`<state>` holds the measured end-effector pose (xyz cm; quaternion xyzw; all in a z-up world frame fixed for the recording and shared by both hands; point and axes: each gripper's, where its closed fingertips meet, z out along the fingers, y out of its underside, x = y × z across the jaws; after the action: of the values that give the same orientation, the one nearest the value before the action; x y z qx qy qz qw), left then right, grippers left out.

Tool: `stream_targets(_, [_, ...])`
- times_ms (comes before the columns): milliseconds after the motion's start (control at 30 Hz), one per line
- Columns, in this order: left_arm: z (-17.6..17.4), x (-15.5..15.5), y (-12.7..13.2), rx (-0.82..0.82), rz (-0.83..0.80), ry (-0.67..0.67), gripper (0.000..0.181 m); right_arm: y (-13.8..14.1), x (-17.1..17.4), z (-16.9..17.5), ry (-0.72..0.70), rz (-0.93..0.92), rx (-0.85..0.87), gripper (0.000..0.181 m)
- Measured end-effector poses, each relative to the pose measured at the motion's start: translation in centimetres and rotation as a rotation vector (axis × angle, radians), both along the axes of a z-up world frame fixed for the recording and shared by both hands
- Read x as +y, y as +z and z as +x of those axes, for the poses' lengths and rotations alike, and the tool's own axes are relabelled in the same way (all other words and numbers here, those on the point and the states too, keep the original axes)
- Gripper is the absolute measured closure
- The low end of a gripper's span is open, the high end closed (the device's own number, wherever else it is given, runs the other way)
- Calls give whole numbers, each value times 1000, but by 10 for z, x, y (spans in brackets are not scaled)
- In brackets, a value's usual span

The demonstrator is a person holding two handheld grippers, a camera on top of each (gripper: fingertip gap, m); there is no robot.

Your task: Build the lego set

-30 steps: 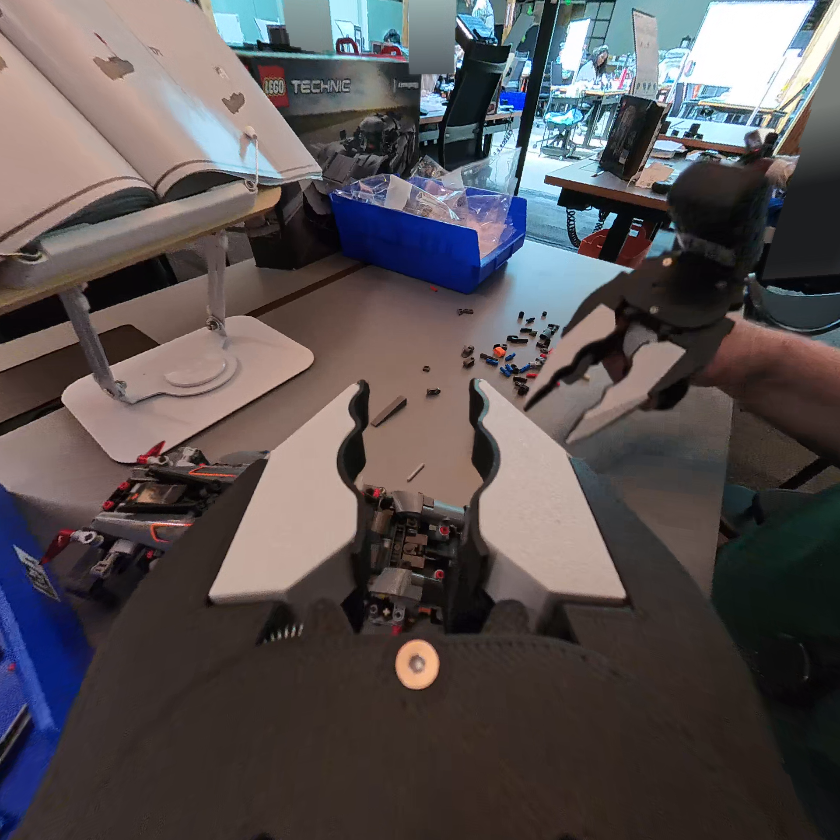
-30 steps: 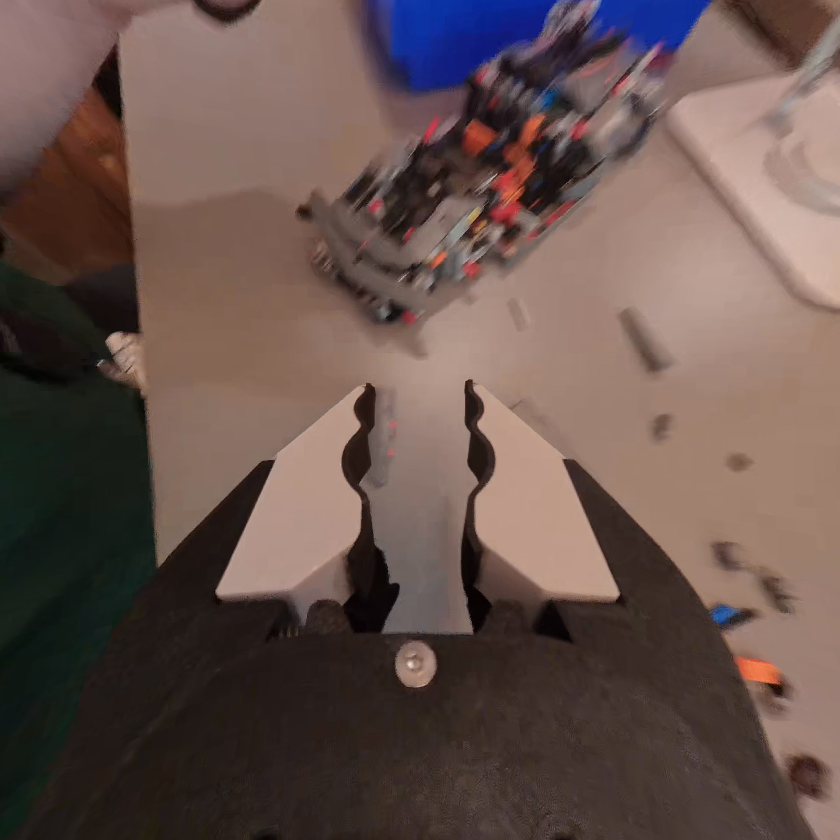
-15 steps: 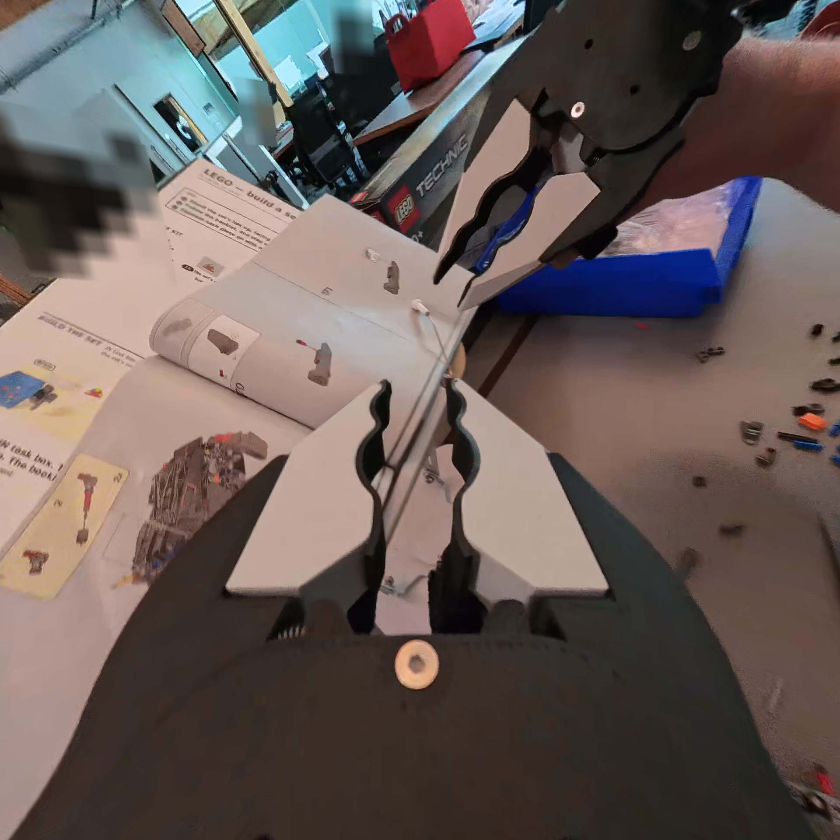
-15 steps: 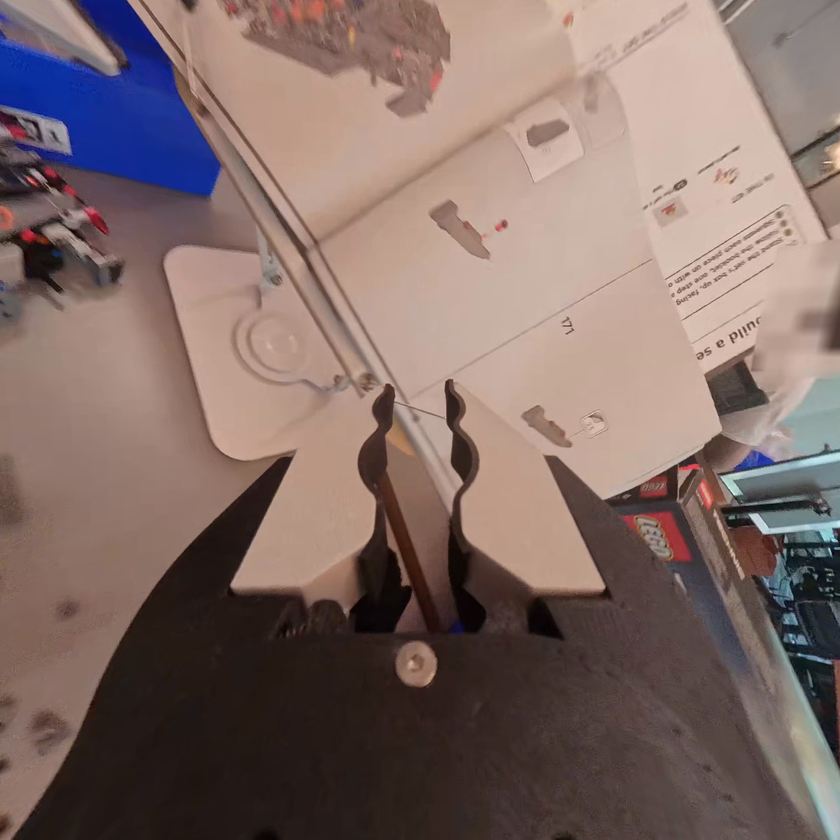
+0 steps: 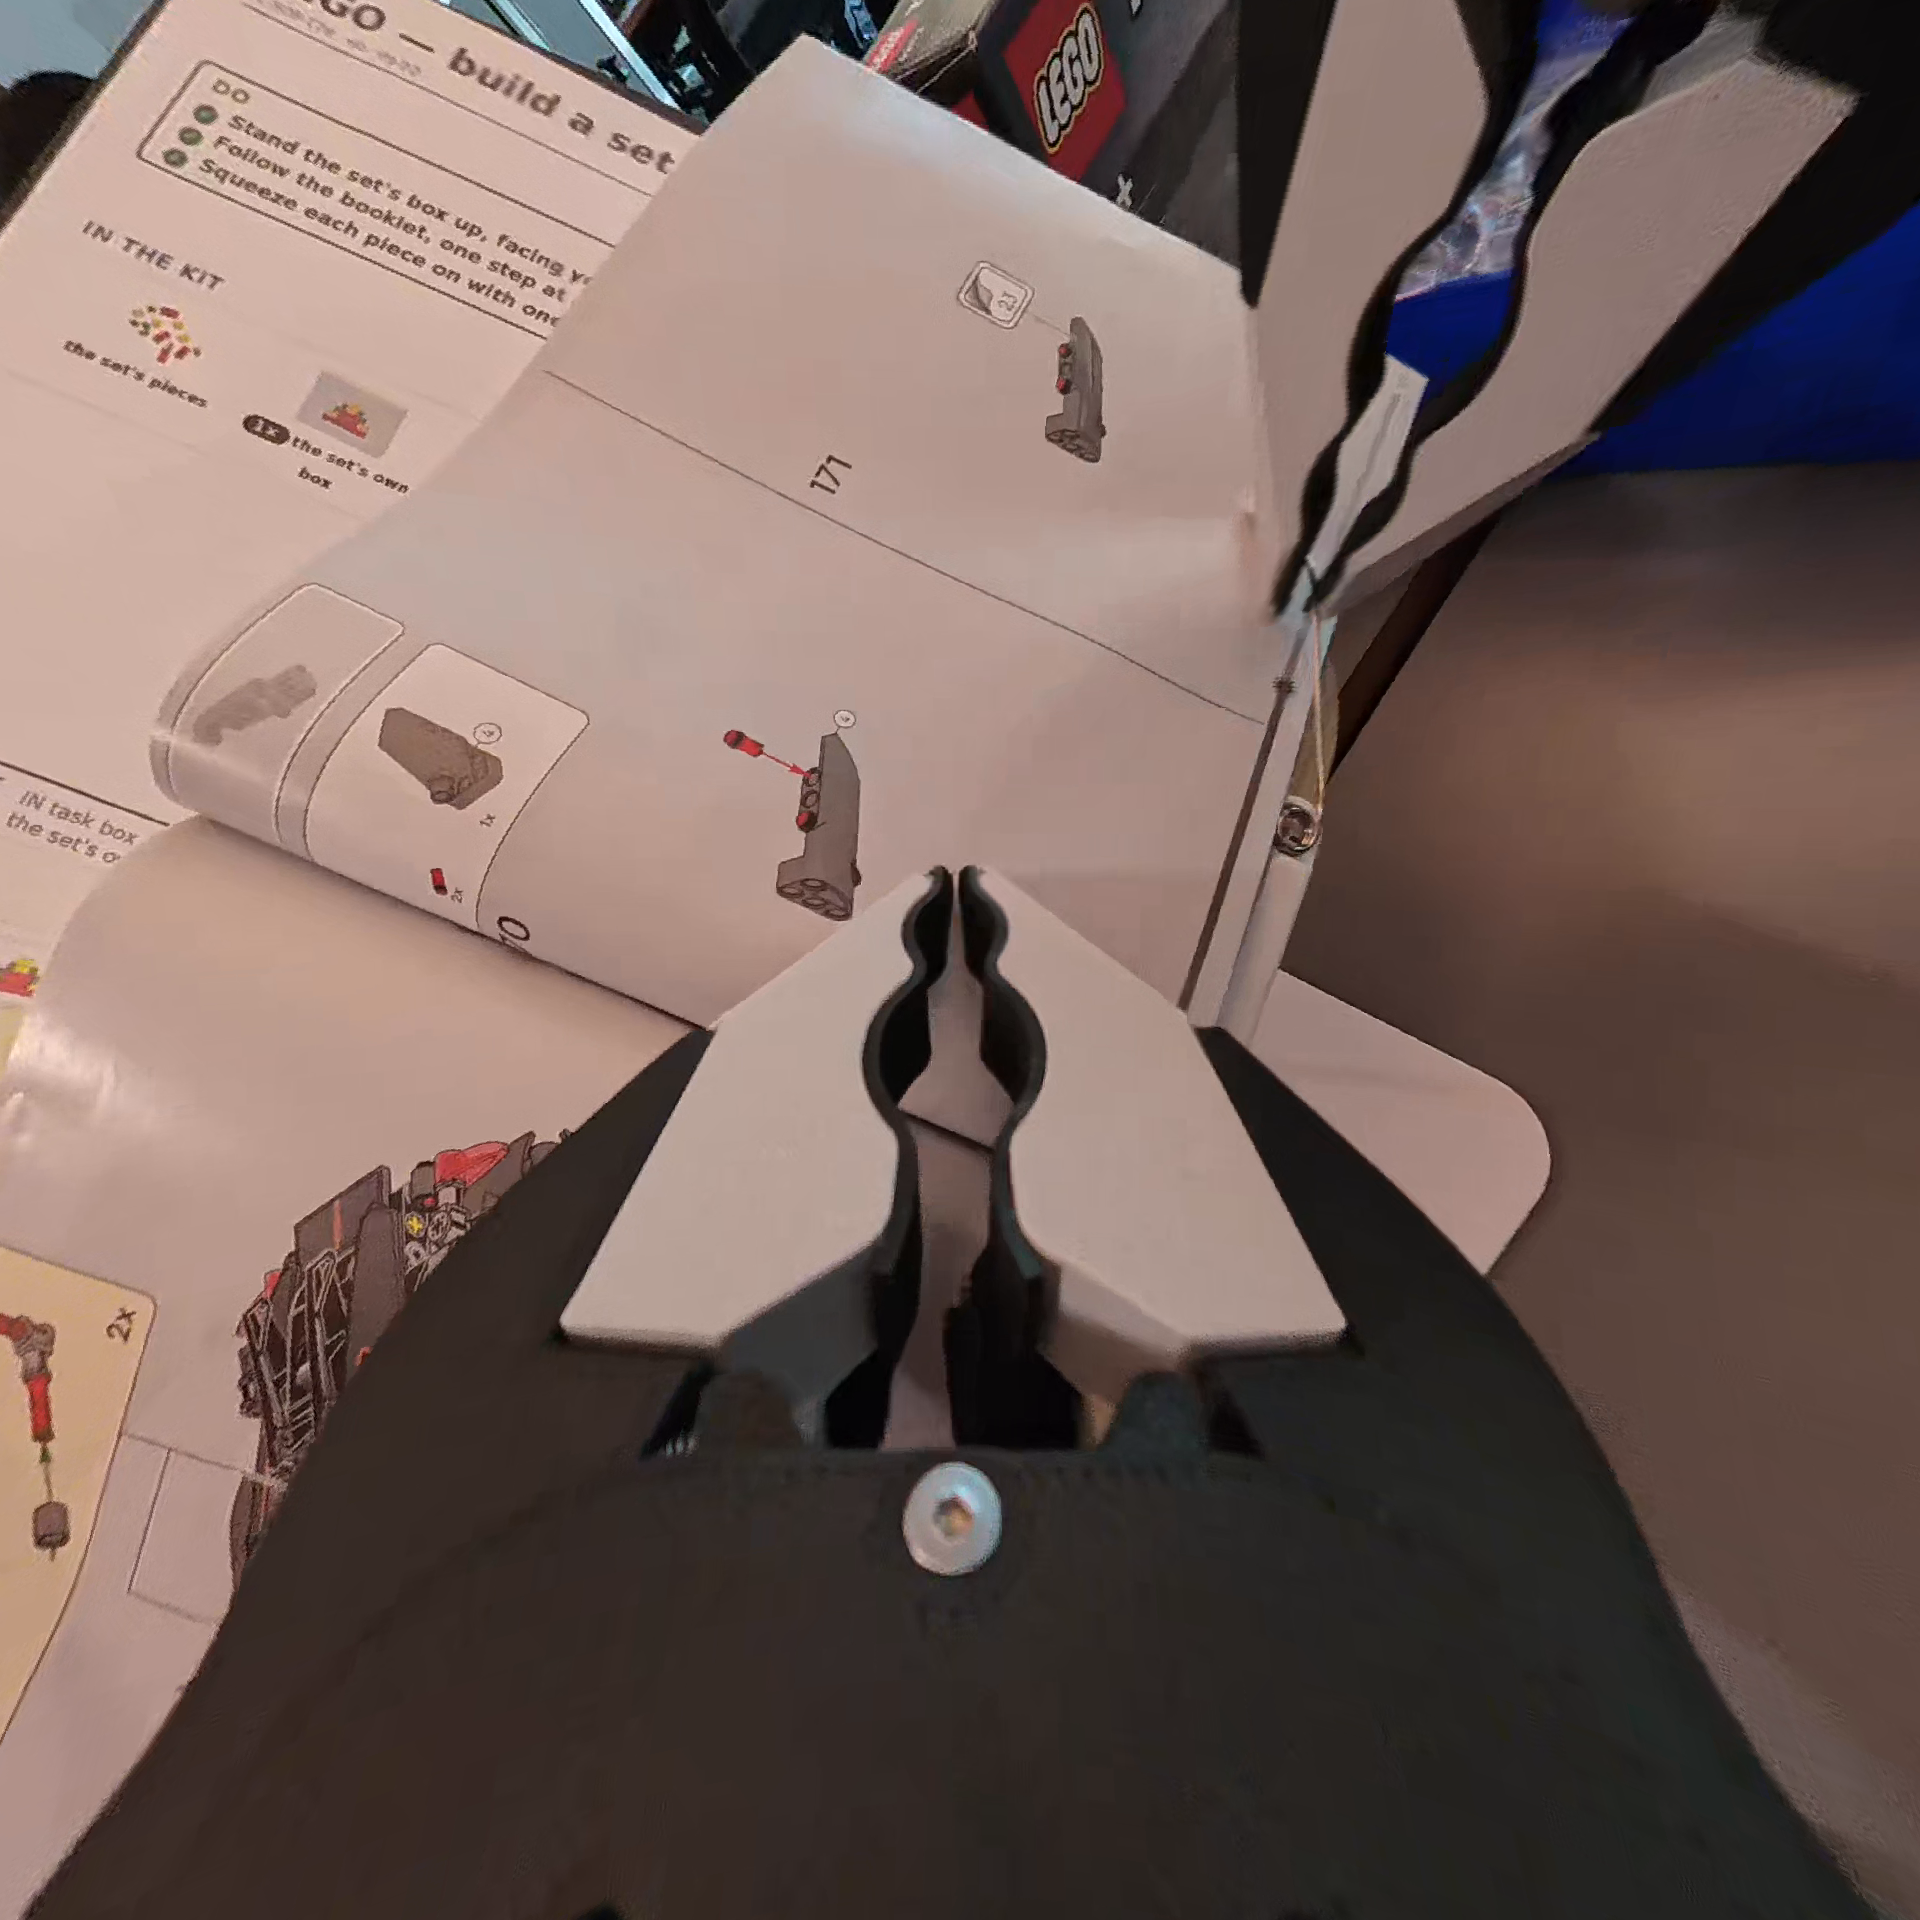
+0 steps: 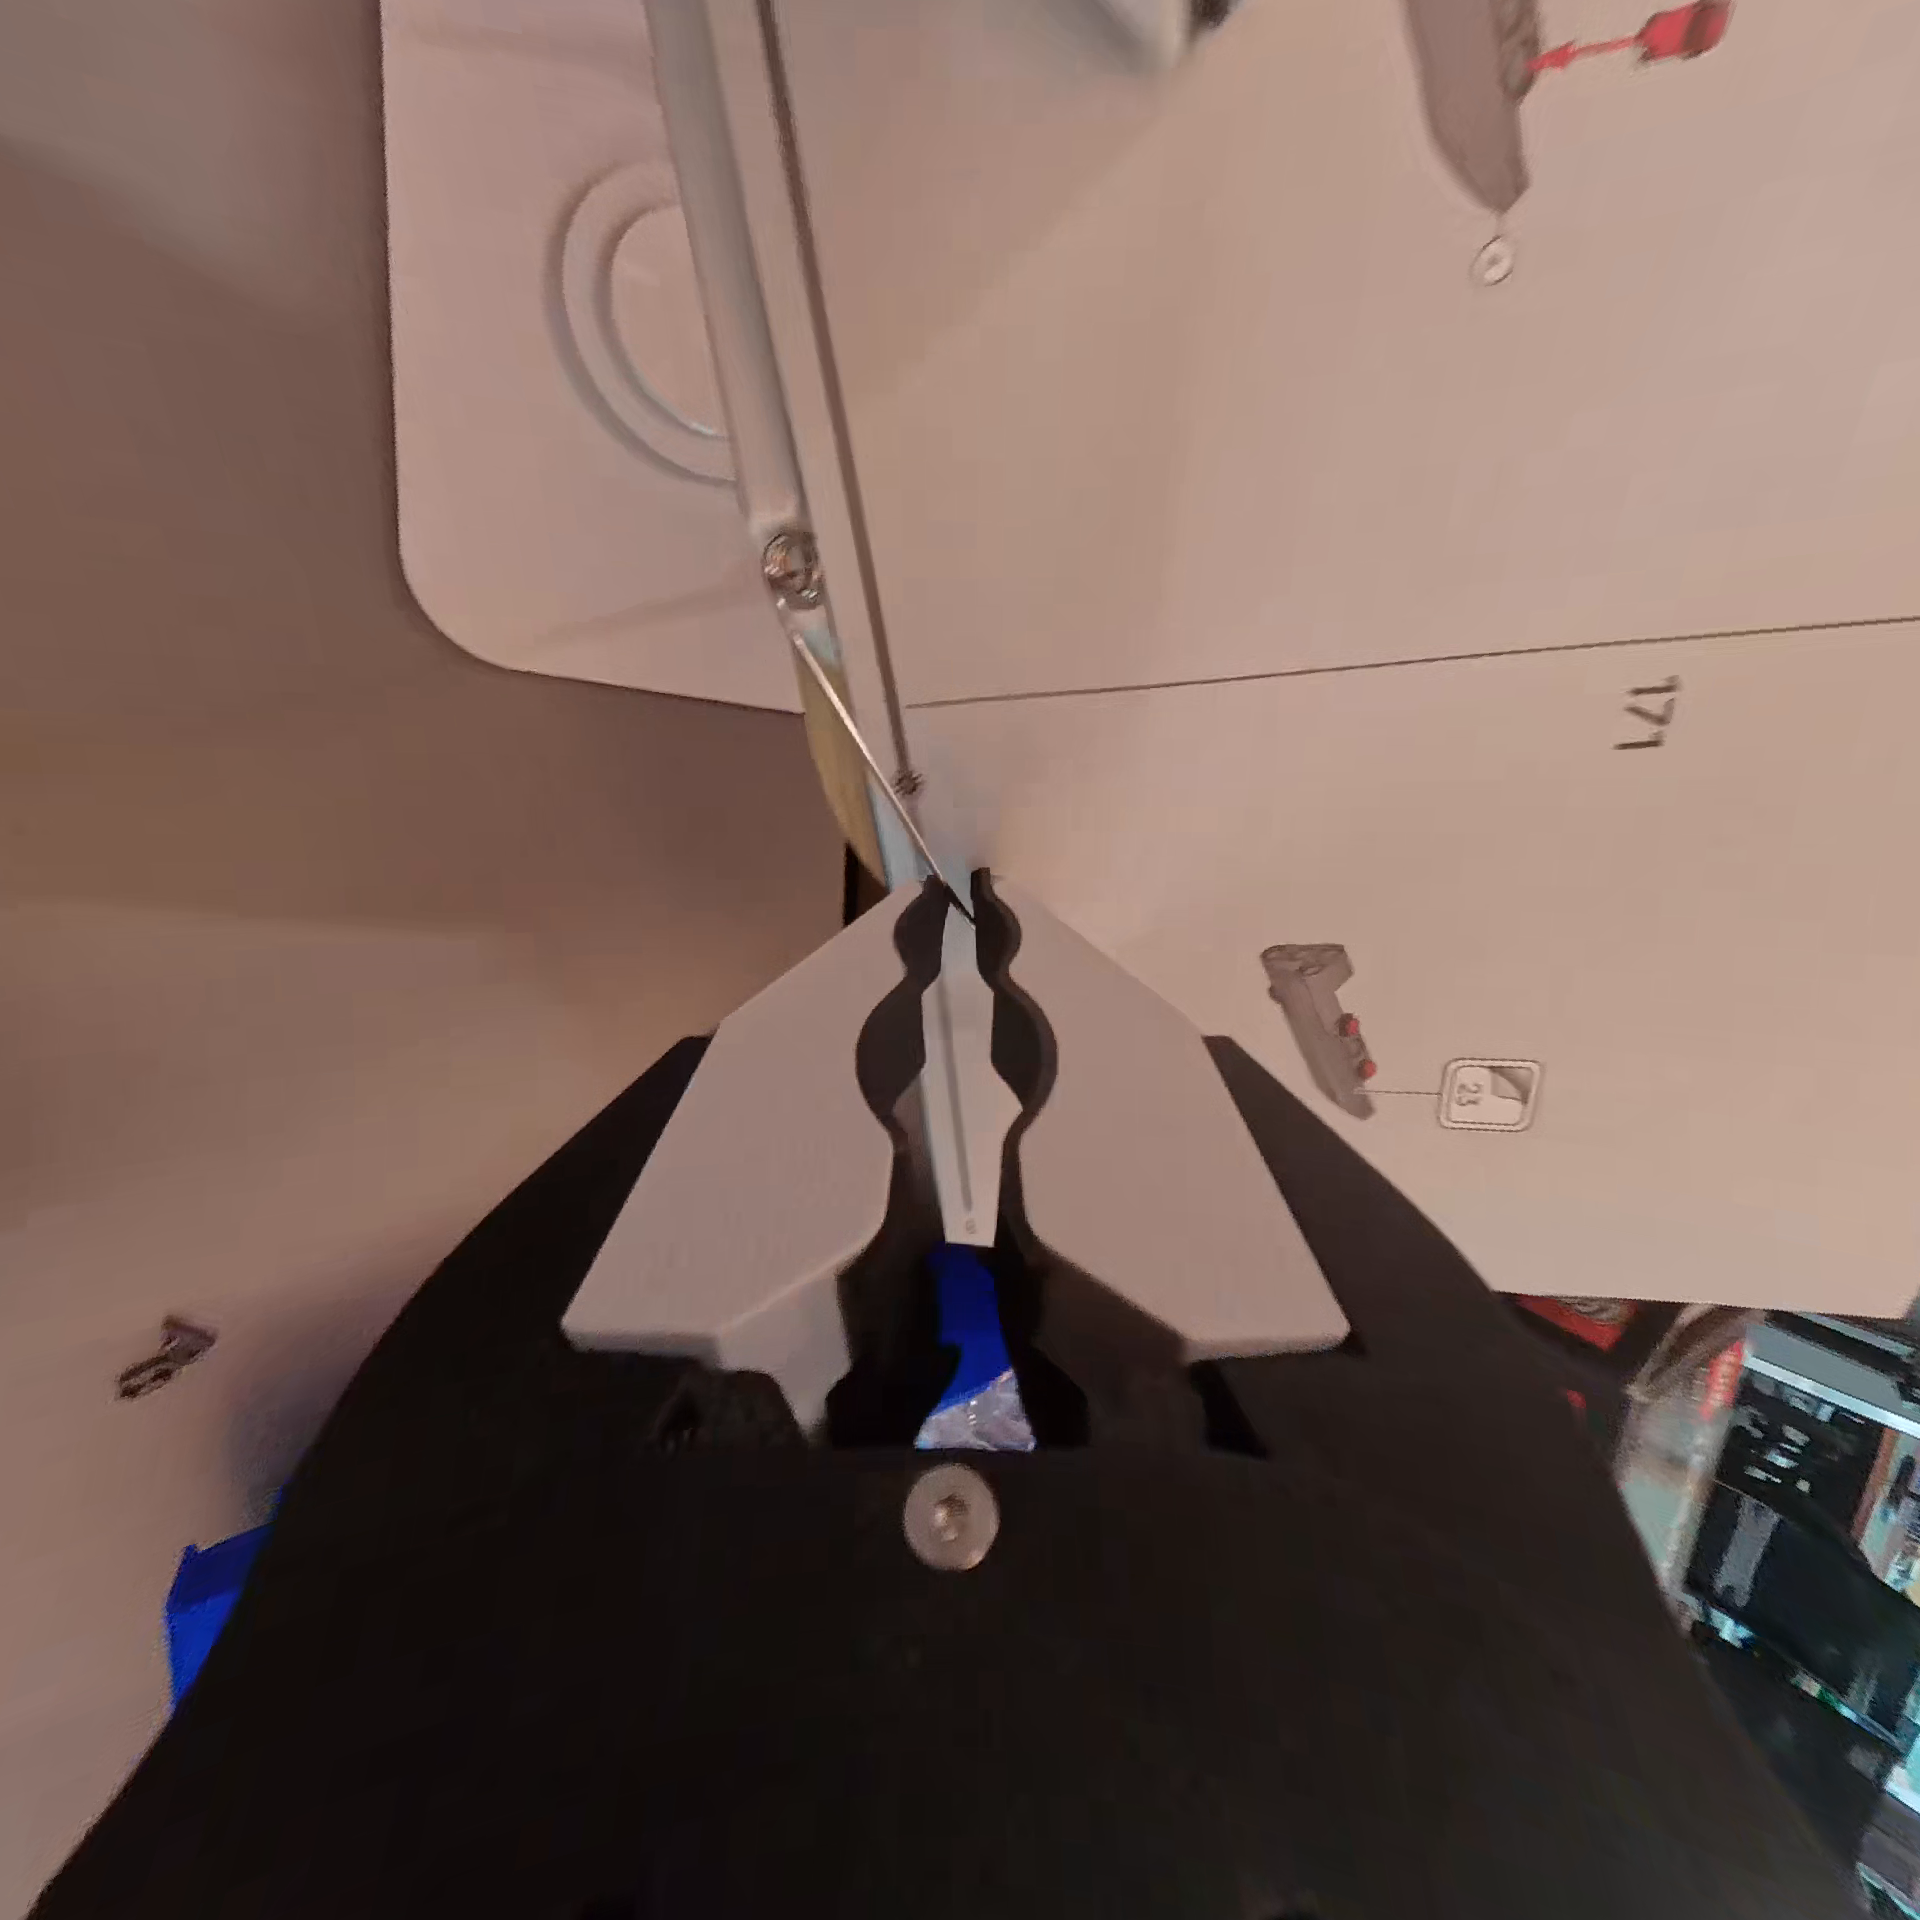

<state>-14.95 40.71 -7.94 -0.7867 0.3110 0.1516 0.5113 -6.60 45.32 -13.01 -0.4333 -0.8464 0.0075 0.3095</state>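
The open instruction booklet (image 5: 727,582) stands on a white book stand (image 5: 1382,1143). My left gripper (image 5: 951,878) is shut, with its tips just in front of the lower part of the right page; nothing shows between them. My right gripper (image 5: 1309,592) comes in from the upper right and is shut on the outer edge of that page. In the right wrist view the right gripper (image 6: 961,888) pinches the page edge of the booklet (image 6: 1351,520), right by the stand's thin wire page holder (image 6: 862,748). The lego model is out of view.
A printed sheet (image 5: 260,260) lies behind the booklet. The set's box (image 5: 1070,73) and a blue bin (image 5: 1766,395) stand at the back. The stand's base plate (image 6: 499,416) rests on the grey table (image 5: 1662,935). A small loose piece (image 6: 166,1351) lies on the table. Some 11 centimeters of space lies between my two pairs of fingers.
Both grippers left the model and the table and moved up to the booklet. The left gripper has shut. The right gripper has shut on the page edge.
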Motion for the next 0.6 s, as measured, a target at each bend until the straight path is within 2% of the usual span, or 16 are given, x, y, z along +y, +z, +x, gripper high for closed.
stream_targets(133, [1, 1, -1, -2, 0, -15, 181, -29, -24, 22, -24, -204, -85, 181])
stream_targets(167, [1, 0, -1, 0, 2, -17, 180, -33, -27, 26, -47, -242, -103, 174])
stream_targets(233, [1, 0, -1, -2, 7, -24, 179, -21, -34, 28, -42, -315, -53, 159])
stream_targets(300, [1, -1, -2, 1, 11, -29, 178, 9, -37, 27, -27, -388, 54, 139])
stream_targets(367, [2, -1, -2, 5, 11, -33, 177, 55, -10, 12, -94, -380, 274, 111])
stream_targets(433, [2, 0, -2, 0, 11, -36, 177, 104, 32, -6, -186, -326, 539, 111])
stream_targets(467, [2, 0, -2, -7, 10, -37, 177, 117, 45, -13, -196, -316, 612, 104])
stream_targets(533, [2, 0, -2, -12, 8, -40, 177, 119, 75, -25, -268, -253, 645, 97])
stream_targets(600, [2, 0, -2, -12, 6, -43, 176, 104, 97, -36, -309, -180, 592, 91])
